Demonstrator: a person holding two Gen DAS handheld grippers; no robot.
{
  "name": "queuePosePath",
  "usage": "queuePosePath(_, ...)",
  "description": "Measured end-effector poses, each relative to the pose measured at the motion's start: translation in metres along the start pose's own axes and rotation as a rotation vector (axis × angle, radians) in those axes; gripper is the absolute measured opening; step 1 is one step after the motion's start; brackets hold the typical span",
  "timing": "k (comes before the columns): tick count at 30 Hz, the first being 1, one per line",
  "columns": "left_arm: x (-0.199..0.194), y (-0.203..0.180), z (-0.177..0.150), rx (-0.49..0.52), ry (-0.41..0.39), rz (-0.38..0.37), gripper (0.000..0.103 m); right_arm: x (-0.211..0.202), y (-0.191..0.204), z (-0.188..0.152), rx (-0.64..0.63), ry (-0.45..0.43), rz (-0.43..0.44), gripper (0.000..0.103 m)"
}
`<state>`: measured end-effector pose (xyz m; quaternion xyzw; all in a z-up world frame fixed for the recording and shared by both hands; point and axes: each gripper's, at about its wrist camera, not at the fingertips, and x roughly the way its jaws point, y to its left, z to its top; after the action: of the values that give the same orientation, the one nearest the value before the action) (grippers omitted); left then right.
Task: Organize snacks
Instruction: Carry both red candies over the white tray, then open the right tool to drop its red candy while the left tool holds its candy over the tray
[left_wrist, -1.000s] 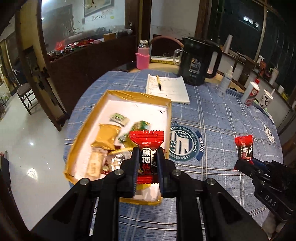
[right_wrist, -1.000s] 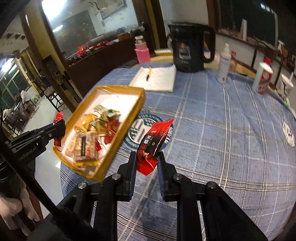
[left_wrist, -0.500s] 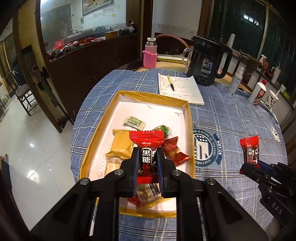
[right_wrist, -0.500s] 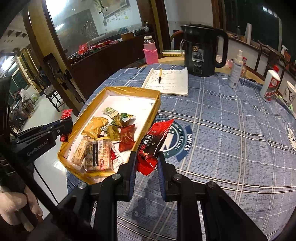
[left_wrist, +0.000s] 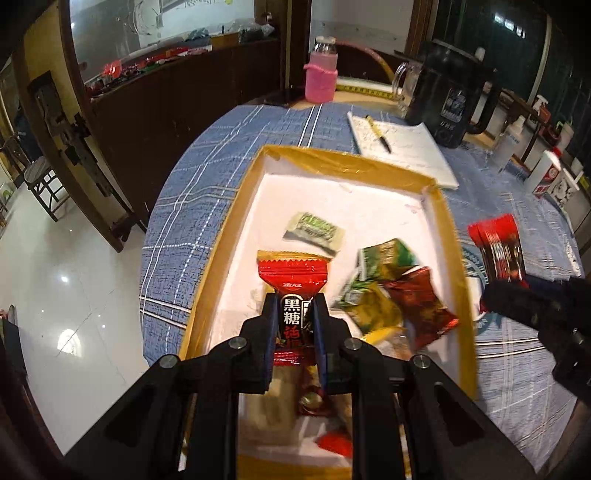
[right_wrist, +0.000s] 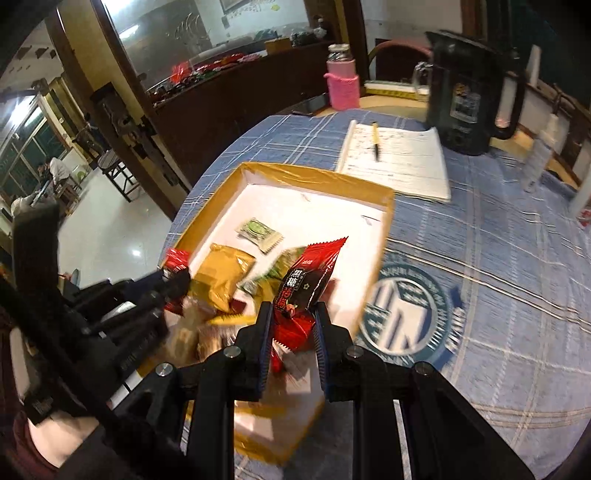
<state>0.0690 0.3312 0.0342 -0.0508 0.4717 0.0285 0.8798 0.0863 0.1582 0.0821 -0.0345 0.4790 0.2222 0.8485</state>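
A gold-rimmed white tray (left_wrist: 447, 229) (right_wrist: 384, 229) holds several wrapped snacks: a pale green one (left_wrist: 314, 230), a green one (left_wrist: 384, 258), a dark red one (left_wrist: 417, 306) and a yellow one (right_wrist: 223, 273). My left gripper (left_wrist: 293, 314) is shut on a red and black candy packet (left_wrist: 293, 280) above the tray's near half. My right gripper (right_wrist: 291, 321) is shut on a second red and black packet (right_wrist: 310, 273) above the tray's right side. Each gripper shows in the other's view, the right one (left_wrist: 495, 295) and the left one (right_wrist: 173, 284).
The tray sits on a round table with a blue plaid cloth (left_wrist: 199, 177). Behind it lie a notebook with a pen (left_wrist: 402, 147), a black kettle (left_wrist: 450, 103) and a pink-sleeved bottle (left_wrist: 320, 74). White bottles (left_wrist: 545, 171) stand at the far right. The table edge drops to a tiled floor at left.
Both grippers have moved forward and toward each other with their packets. They now hang over the tray, the right one having come in from over the blue cloth.
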Motion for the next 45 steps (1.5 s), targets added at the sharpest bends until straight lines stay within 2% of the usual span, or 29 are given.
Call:
queuePosePath(6, 0.023, 0.01, 0.008, -0.004, 0.031, 0.0, 0.02, 0.036, 0.009, 0.019, -0.004, 0.045, 0.043, 0.02)
queuePosePath(11, 0.035, 0.011, 0.014, -0.001, 0.048, -0.011, 0.02, 0.062, 0.008, 0.028, 0.019, 0.091, 0.043, 0.02)
queuePosePath(17, 0.04, 0.011, 0.018, 0.001, 0.05, -0.015, 0.02, 0.076, 0.003, 0.035, 0.048, 0.122, 0.056, 0.02)
queuePosePath(32, 0.039, 0.008, 0.018, 0.002, 0.048, -0.018, 0.02, 0.078, 0.0, 0.037, 0.06, 0.126, 0.049, 0.02)
queuePosePath(37, 0.029, 0.007, 0.017, -0.012, 0.03, -0.044, 0.02, 0.071, 0.0, 0.038, 0.056, 0.107, 0.05, 0.02)
queuePosePath(40, 0.022, 0.007, 0.017, -0.029, 0.016, -0.078, 0.02, 0.066, -0.003, 0.038, 0.057, 0.087, 0.032, 0.02)
queuePosePath(45, 0.028, 0.004, 0.025, -0.037, 0.03, -0.126, 0.02, 0.062, -0.014, 0.036, 0.061, 0.055, -0.048, 0.02)
